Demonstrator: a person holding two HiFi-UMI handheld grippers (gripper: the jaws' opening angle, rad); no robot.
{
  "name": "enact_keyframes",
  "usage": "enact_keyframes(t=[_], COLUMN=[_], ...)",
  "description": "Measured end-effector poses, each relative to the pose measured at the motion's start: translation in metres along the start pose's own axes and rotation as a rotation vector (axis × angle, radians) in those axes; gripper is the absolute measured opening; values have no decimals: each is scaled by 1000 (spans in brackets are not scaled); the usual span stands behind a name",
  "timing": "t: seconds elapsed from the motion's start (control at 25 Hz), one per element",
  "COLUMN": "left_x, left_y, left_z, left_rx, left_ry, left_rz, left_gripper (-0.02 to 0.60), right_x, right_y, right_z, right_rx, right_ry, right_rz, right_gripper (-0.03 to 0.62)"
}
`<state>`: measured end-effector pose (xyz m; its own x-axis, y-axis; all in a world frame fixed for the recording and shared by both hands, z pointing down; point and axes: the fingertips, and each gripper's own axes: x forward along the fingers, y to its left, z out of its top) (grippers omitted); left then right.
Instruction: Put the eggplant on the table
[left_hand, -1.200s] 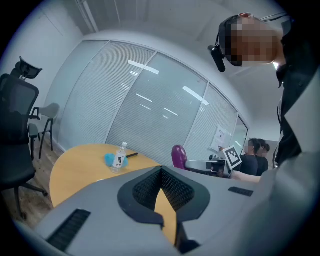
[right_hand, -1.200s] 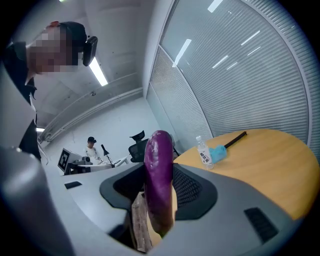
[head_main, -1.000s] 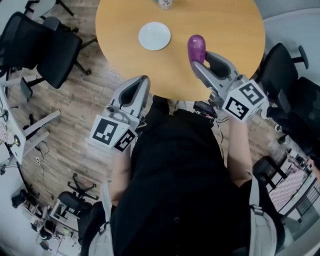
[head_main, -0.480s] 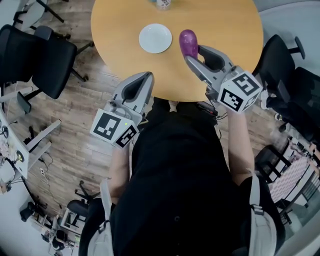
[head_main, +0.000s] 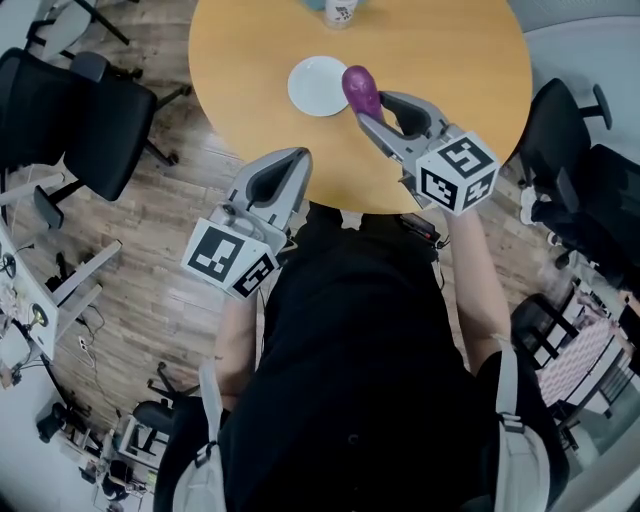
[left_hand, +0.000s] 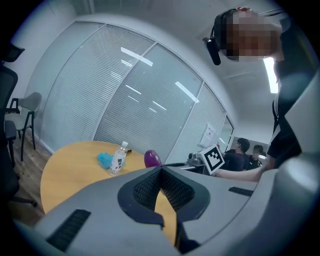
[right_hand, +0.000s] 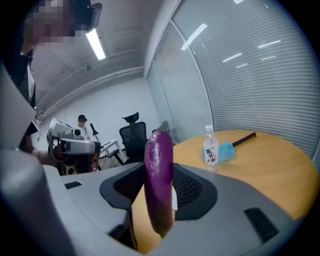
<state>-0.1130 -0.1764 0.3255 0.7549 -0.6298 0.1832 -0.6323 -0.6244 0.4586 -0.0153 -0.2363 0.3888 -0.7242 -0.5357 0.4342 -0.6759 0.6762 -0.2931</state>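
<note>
The eggplant (right_hand: 159, 180) is a glossy deep purple. The right gripper (head_main: 375, 104) and left gripper (head_main: 293, 158) are pale grey with black ribbed pads, and their marker cubes (head_main: 455, 172) are white with black squares. The table (head_main: 450, 60) is warm orange-tan and the plate (head_main: 318, 85) white. The bottle (right_hand: 210, 150) is clear with a white label. The fluffy thing (right_hand: 227, 150), perhaps a duster, is turquoise. The floor (head_main: 170, 200) shows grey-brown planks.

White plate (head_main: 318, 85); water bottle (right_hand: 210, 149) beside blue duster (right_hand: 227, 150).
</note>
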Motion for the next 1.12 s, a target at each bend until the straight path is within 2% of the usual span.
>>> enact_keyframes(t=[0.64,1.12], left_x=[-16,-41], left_y=[31,46], left_z=[0,-21], left_rx=[-33,-76], left_ry=[-6,9], left_rz=[78,138], left_gripper=[12,12], right_x=[81,124], right_y=[-28,-38], right_z=[-60,-96], right_rx=[-263,-362], right_ry=[272,396], right_rz=[-72,-73], right_gripper=[187,187])
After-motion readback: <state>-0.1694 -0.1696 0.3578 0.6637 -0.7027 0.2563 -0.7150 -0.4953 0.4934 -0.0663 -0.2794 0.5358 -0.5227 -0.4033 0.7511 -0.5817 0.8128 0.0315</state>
